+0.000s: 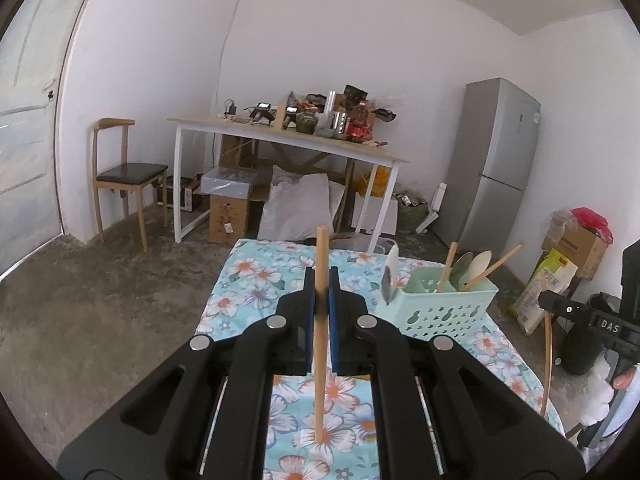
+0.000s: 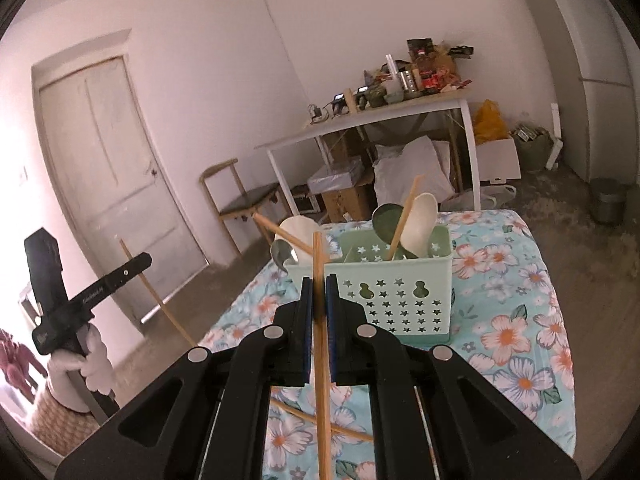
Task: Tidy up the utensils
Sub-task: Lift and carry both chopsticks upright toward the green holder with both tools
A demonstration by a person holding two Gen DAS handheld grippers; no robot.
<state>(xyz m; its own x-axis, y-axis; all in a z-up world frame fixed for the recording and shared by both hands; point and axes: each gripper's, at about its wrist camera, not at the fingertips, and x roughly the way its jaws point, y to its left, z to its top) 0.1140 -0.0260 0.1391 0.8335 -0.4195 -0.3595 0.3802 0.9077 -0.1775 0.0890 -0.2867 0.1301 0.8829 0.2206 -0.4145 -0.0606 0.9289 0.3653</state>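
We hold both tongs above flowered surface (image 2: 520,280), left tongs (image 1: 321,292) pinching upright chopstick (image 1: 321,248), right tongs (image 2: 319,300) pinching another chopstick (image 2: 318,256), likely bound for basket (image 2: 400,304) already holding spoons. One stick (image 2: 320,424) lies loose.

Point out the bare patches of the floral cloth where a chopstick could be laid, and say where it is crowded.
Bare floral cloth lies right of the green basket, out to the table edge, and left of the basket in the left wrist view. Crowded: the basket itself, full of spoons and chopsticks; a loose chopstick lies on the cloth in front of the basket.
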